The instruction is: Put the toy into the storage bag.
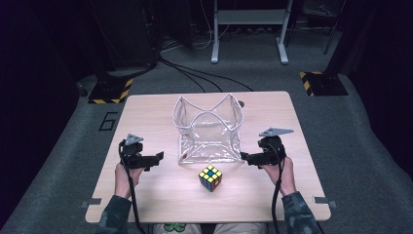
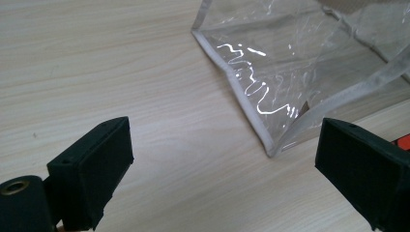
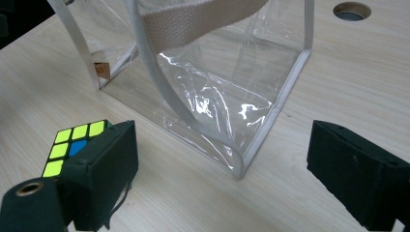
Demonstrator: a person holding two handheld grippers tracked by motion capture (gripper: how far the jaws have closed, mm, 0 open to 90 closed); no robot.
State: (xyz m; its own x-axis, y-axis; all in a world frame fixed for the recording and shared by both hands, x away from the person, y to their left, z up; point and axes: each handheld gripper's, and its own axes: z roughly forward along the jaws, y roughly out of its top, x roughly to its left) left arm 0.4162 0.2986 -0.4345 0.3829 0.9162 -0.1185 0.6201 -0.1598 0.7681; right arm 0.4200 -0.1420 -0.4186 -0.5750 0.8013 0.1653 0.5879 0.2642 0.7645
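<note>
Matte black grippers, left and right, jaws released; glossy cube; crinkled clear bag.

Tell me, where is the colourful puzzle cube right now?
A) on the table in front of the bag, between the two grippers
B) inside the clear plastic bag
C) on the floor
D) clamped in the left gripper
A: the cube rests on the table just in front of the clear bag, untouched by either gripper.
</note>
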